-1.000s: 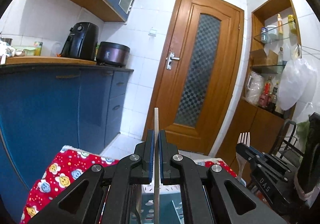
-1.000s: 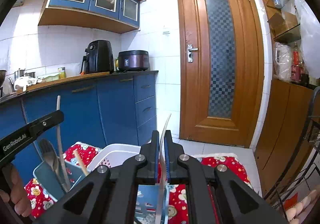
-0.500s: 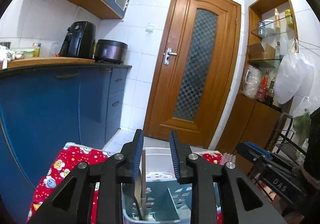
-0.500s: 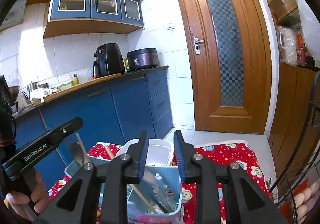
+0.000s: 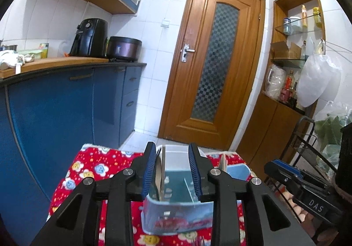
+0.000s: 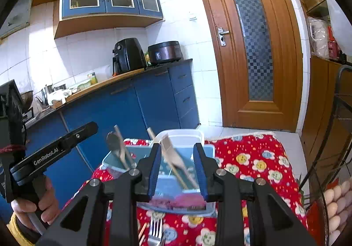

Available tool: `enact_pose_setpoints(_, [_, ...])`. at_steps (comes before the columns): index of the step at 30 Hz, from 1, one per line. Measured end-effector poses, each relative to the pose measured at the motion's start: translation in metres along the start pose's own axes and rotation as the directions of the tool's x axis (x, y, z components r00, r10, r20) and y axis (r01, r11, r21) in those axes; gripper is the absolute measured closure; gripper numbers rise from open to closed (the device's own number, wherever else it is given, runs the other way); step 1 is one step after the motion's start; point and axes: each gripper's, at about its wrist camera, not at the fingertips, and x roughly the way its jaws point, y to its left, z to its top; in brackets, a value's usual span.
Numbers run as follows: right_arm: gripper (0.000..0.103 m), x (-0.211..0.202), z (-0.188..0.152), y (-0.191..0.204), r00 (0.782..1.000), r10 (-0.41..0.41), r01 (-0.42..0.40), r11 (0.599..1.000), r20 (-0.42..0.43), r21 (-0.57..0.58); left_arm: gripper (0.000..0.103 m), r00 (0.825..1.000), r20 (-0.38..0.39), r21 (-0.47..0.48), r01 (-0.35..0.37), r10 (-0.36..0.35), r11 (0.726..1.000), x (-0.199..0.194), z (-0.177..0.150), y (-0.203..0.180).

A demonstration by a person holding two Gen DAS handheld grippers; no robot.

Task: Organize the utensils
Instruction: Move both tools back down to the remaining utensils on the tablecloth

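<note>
Now both your grippers hang over the blue holder (image 6: 114, 161) on the red cloth (image 6: 253, 158). Left gripper (image 5: 172, 171): jaws partway apart, just been opening, nothing pinched; a flat utensil (image 5: 158, 169) stands in the holder just inside the left pad. Right gripper (image 6: 177, 169): same, jaws partway apart, just been opening, gripping nothing; a wooden spatula (image 6: 173, 154) leans in the holder between the pads, not pressed. Spoon (image 6: 113, 141) and chopsticks (image 6: 123, 146) stand in the holder's left compartment. A fork (image 6: 155, 229) lies on the cloth, near side of the holder. White tub (image 6: 182, 133) sits just behind the holder.
</note>
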Motion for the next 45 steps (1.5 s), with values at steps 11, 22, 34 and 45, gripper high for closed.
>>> enact_pose_setpoints(11, [0.07, -0.024, -0.039, 0.01, 0.997, -0.008, 0.01, 1.0, -0.082, 0.021, 0.072, 0.995, -0.096, 0.018, 0.008, -0.007, 1.0, -0.03, -0.032, -0.004])
enact_pose_setpoints(22, [0.07, -0.031, -0.074, 0.002, 0.986, -0.014, 0.026, 0.997, -0.164, 0.073, 0.072, 0.975, -0.222, -0.002, 0.017, -0.017, 1.0, -0.032, -0.072, -0.005])
enact_pose_setpoints(34, [0.069, -0.025, -0.103, -0.014, 0.971, -0.034, 0.063, 0.992, -0.238, 0.114, 0.072, 0.934, -0.358, 0.008, 0.018, -0.014, 1.0, -0.016, -0.111, -0.01])
enact_pose_setpoints(45, [0.069, -0.021, -0.117, -0.026, 0.96, -0.046, 0.087, 0.986, -0.275, 0.139, 0.072, 0.872, -0.489, 0.035, 0.014, 0.005, 0.999, 0.01, -0.143, -0.016])
